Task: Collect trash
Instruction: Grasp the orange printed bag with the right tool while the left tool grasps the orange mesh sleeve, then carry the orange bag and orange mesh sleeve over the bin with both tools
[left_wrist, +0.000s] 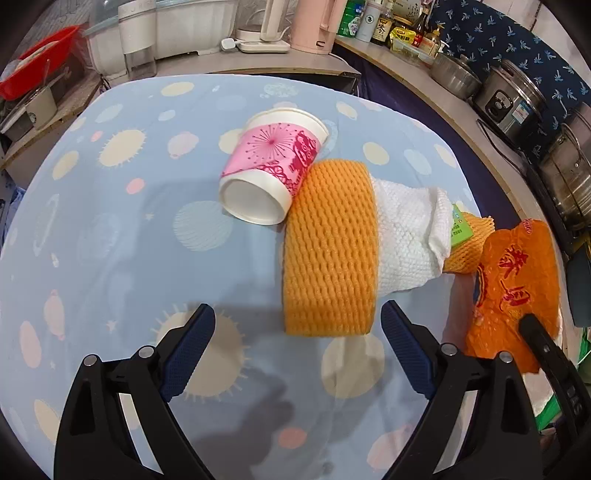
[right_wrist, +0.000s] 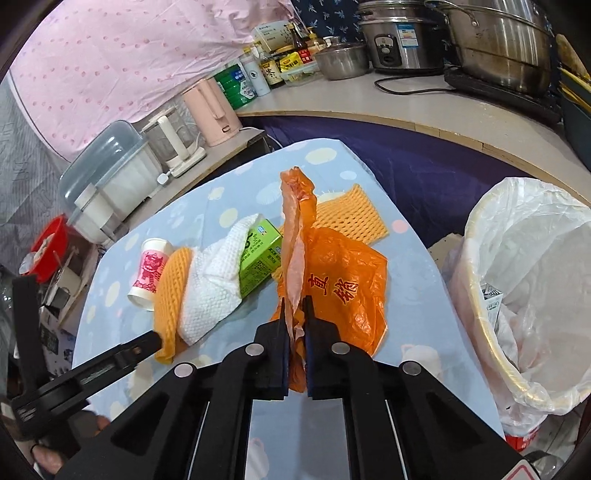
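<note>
Over tablecloth: left tongs (left_wrist: 297, 343) wide, empty; right tongs (right_wrist: 295, 308) clamp orange bag (right_wrist: 340, 291)

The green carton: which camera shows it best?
The right wrist view: the green carton shows two printed faces, lying between the white paper towel and the orange plastic bag. In the left wrist view only a green sliver peeks past the towel.

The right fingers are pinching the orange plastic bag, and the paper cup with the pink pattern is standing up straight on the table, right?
Almost. The right gripper is shut on the orange plastic bag, as the right wrist view shows. But the paper cup is not standing up: the left wrist view shows it lying on its side on the table, against the orange foam net.
</note>
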